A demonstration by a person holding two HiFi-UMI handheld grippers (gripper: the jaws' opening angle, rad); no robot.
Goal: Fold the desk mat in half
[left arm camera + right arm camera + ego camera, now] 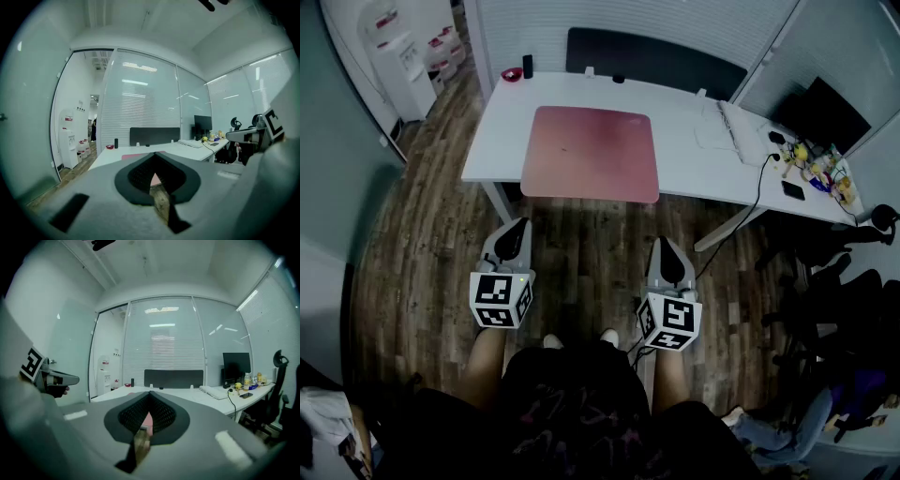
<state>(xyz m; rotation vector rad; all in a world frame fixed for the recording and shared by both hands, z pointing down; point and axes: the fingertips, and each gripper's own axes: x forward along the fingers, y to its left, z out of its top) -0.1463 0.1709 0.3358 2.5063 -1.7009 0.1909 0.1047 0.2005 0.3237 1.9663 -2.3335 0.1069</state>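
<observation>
A pink desk mat (591,154) lies flat and unfolded on the white desk (497,131), its near edge reaching the desk's front edge. My left gripper (518,229) is held over the wooden floor, short of the desk, shut with nothing in it. My right gripper (666,246) hangs beside it to the right, also shut and empty. In the left gripper view the mat (136,155) shows as a thin pink strip beyond the closed jaws. A sliver of the mat (147,420) peeks between the right gripper's closed tips.
A keyboard (733,128) lies at the desk's right, with a phone (793,189) and small items (821,169) beyond it. A red dish (511,74) and dark cylinder (528,67) stand at the back left. Office chairs (834,281) crowd the right; a water dispenser (394,56) stands far left.
</observation>
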